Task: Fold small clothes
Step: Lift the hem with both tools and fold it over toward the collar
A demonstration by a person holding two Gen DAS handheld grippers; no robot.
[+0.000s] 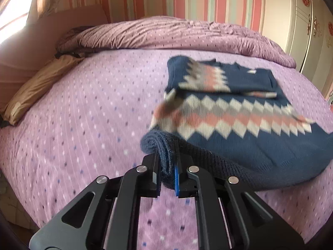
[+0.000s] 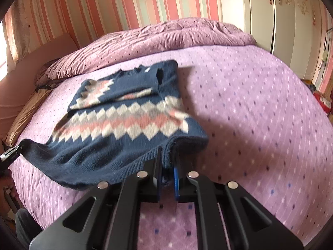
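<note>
A small navy knit sweater [image 1: 239, 120] with a band of white, grey and pink diamonds lies on the purple bed, its sleeves folded across the chest. It also shows in the right wrist view [image 2: 124, 125]. My left gripper [image 1: 167, 166] is shut on the left corner of its ribbed hem and lifts it off the bed. My right gripper [image 2: 167, 166] is shut on the right hem corner, also raised. The left gripper's tip [image 2: 12, 154] shows at the far left of the right wrist view, holding the other corner.
The purple dotted bedsheet [image 1: 83, 114] spreads wide around the sweater. A rumpled purple duvet [image 1: 166, 33] lies along the far side. A tan pillow [image 1: 37, 87] sits at the left. A white wardrobe [image 2: 281, 20] stands at the right.
</note>
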